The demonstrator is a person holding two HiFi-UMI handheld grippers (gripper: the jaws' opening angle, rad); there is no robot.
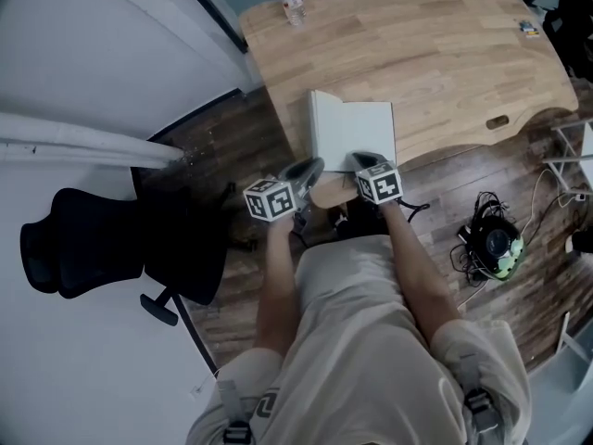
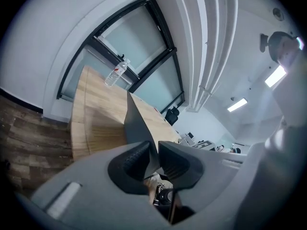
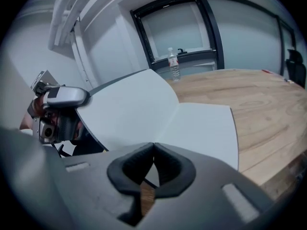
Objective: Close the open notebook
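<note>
bottle (image 1: 292,0) stands far off; left gripper (image 2: 154,151) pinches cover of notebook (image 1: 357,130), right gripper (image 3: 153,151) pressed together.

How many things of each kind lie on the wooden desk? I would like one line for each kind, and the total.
notebook: 1
water bottle: 1
small item near the far right edge, too small to identify: 1
Total: 3

The person wore a pale beige short-sleeved shirt (image 1: 371,341) with dark buckled straps (image 1: 477,404) over both shoulders. The left tongs (image 1: 310,167) and right tongs (image 1: 363,159) were grey with black ribbed pads (image 2: 135,159). Behind each sat a white cube (image 1: 271,199) printed with black square markers.
</note>
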